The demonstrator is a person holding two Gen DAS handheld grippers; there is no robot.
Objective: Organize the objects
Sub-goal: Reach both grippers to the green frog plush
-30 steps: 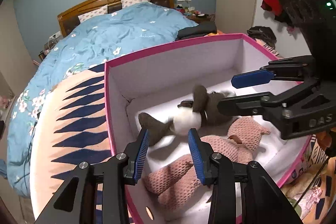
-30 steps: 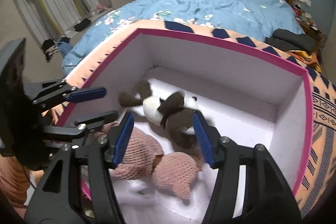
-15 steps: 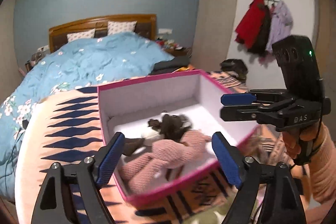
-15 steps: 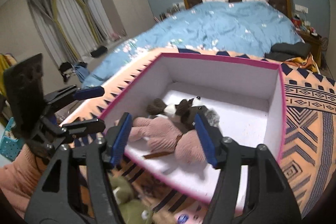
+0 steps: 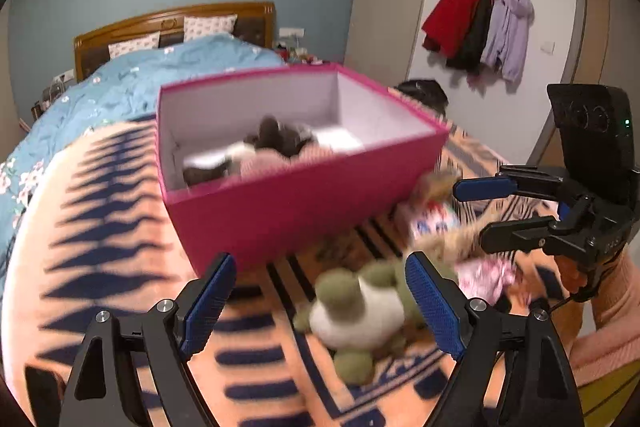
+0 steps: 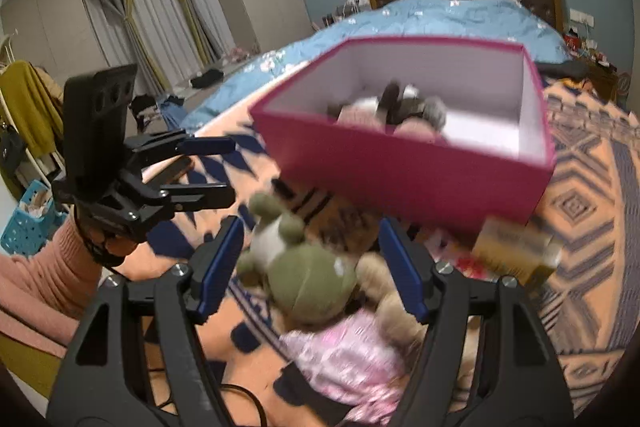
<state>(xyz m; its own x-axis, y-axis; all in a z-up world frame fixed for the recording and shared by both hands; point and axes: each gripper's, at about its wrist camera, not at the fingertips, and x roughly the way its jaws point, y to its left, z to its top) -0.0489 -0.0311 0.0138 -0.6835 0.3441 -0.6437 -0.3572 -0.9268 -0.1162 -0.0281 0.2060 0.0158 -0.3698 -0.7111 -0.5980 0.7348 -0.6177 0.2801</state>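
Note:
A pink box (image 5: 304, 203) (image 6: 400, 171) stands on the patterned blanket and holds a brown-and-white plush (image 5: 276, 141) (image 6: 404, 103) and a pink knitted plush (image 5: 264, 161). A green-and-white plush (image 5: 360, 307) (image 6: 304, 267) lies in front of the box, with a doll in a pink dress (image 6: 352, 351) (image 5: 484, 275) beside it. My left gripper (image 5: 320, 303) (image 6: 208, 171) is open and empty above the green plush. My right gripper (image 6: 312, 271) (image 5: 492, 207) is open and empty over the green plush.
A yellowish packet (image 6: 516, 251) lies right of the toys, by the box corner. A bed with a blue quilt (image 5: 132, 87) lies behind. Coats (image 5: 476, 23) hang on the right wall. A blue basket (image 6: 28, 223) and curtains (image 6: 160, 23) are on the left.
Both grippers have pulled back out of the pink box and dropped lower in front of it. The plush toys stay in the box. The toys on the blanket have come into view.

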